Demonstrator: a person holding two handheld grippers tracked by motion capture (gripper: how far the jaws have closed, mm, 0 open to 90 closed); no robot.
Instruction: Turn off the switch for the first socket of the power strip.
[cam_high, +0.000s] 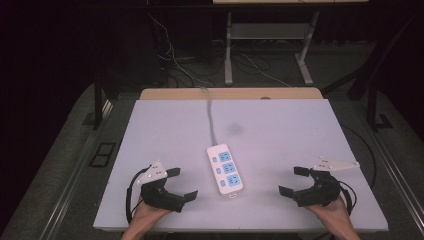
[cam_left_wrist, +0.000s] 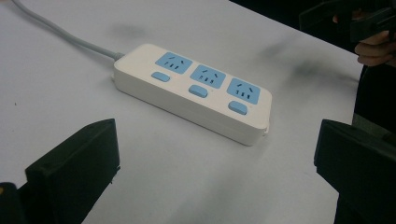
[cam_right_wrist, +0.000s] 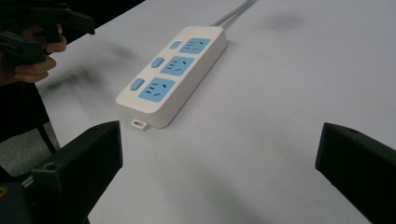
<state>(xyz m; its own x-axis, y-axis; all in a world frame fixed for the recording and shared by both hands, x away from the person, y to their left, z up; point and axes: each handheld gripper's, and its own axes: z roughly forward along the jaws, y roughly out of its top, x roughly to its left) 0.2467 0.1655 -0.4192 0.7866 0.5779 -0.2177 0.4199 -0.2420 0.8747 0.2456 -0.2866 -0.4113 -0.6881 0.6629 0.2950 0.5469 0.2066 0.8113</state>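
A white power strip with three blue sockets and three blue switches lies flat near the middle of the table, its grey cable running to the far edge. My left gripper rests near the front left, open and empty, jaws aimed right at the strip. On the front right, my right gripper is open and empty too, facing the strip from the other side. Both stand well apart from it.
The table has a white top with a wooden strip at its far edge. A dark smudge marks the surface beyond the strip. Behind the table are desk legs and loose cables on the floor.
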